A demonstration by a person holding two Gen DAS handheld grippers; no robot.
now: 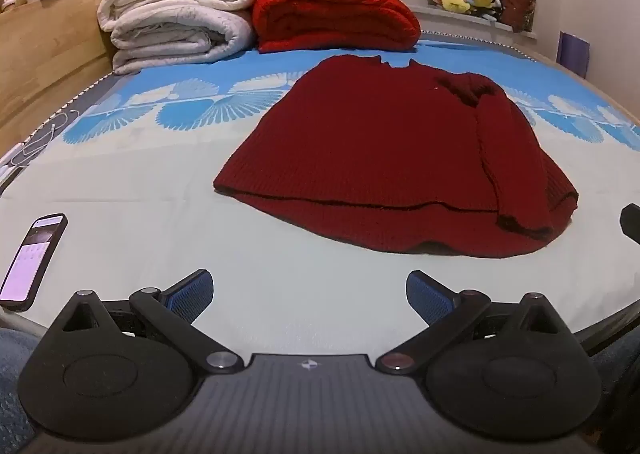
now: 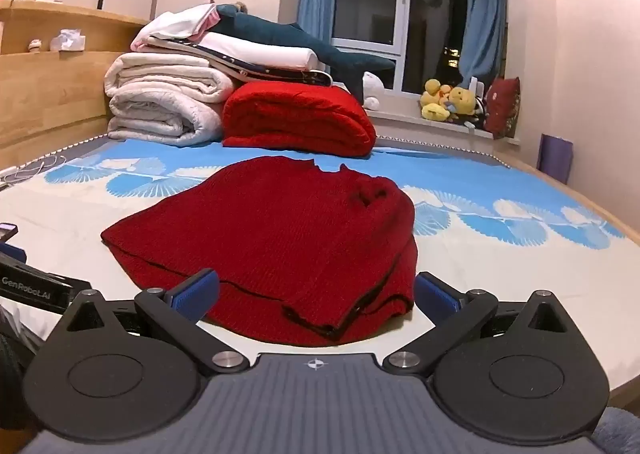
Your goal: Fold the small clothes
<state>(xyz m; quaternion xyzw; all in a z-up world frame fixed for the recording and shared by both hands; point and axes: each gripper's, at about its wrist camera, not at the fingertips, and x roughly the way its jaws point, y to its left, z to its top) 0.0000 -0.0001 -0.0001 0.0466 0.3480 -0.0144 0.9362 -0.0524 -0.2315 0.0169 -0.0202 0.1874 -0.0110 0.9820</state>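
Note:
A dark red knitted sweater [image 1: 384, 157] lies on the bed, its sleeves folded in over the body and its hem toward me. My left gripper [image 1: 310, 296] hovers open over bare sheet in front of the hem, touching nothing. In the right wrist view the same sweater [image 2: 272, 246] fills the middle. My right gripper [image 2: 316, 294] stands open just before the near right corner of the hem. Its blue pads [image 2: 198, 292] flank that corner without pressing on it. The left gripper's body [image 2: 28, 286] shows at the left edge of the right wrist view.
A phone [image 1: 32, 258] with a lit screen lies on the sheet at the left. Folded white quilts [image 1: 176, 17] and a bright red blanket [image 1: 332, 15] are stacked at the bed's far end. A wooden headboard [image 1: 44, 65] runs along the left. Plush toys [image 2: 448, 99] sit on the windowsill.

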